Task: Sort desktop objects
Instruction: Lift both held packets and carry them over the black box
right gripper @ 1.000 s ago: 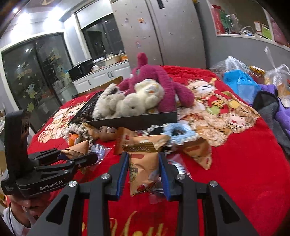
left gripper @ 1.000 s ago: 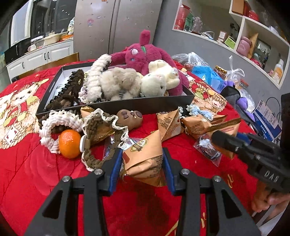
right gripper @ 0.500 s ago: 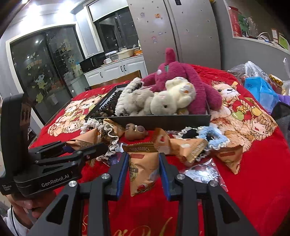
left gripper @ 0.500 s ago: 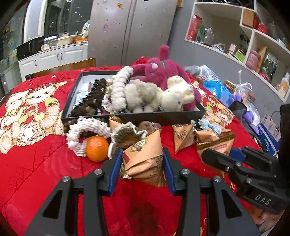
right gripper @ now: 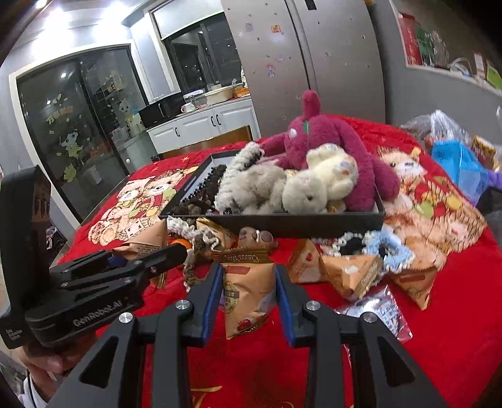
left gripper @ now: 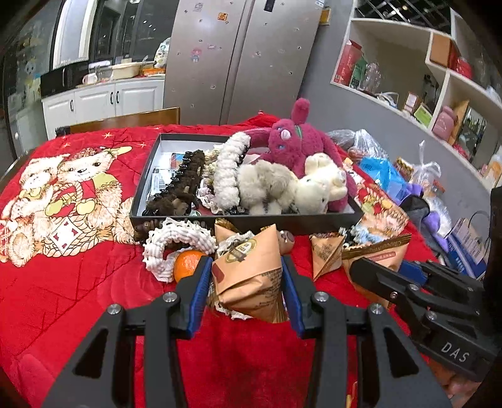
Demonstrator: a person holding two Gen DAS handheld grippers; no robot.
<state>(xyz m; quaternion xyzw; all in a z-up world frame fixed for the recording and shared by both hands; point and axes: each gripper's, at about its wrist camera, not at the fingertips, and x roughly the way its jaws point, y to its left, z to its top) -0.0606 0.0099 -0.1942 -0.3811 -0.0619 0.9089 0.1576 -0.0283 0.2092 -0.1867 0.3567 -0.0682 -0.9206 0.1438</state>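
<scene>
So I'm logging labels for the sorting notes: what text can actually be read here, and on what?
"DAS": on the right gripper body, left wrist view.
"GenRobot.AI": on the left gripper body, right wrist view.
Print on the held snack packets: too blurred to read.
Fridge stickers and shelf boxes: too small to read.

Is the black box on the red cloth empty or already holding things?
Holding things. The black box contains a maroon plush, two pale plush toys and dark hair clips.

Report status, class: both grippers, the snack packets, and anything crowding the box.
Left gripper shut on snack packet. Right gripper shut on second packet. Plush toys crowd black box.
</scene>
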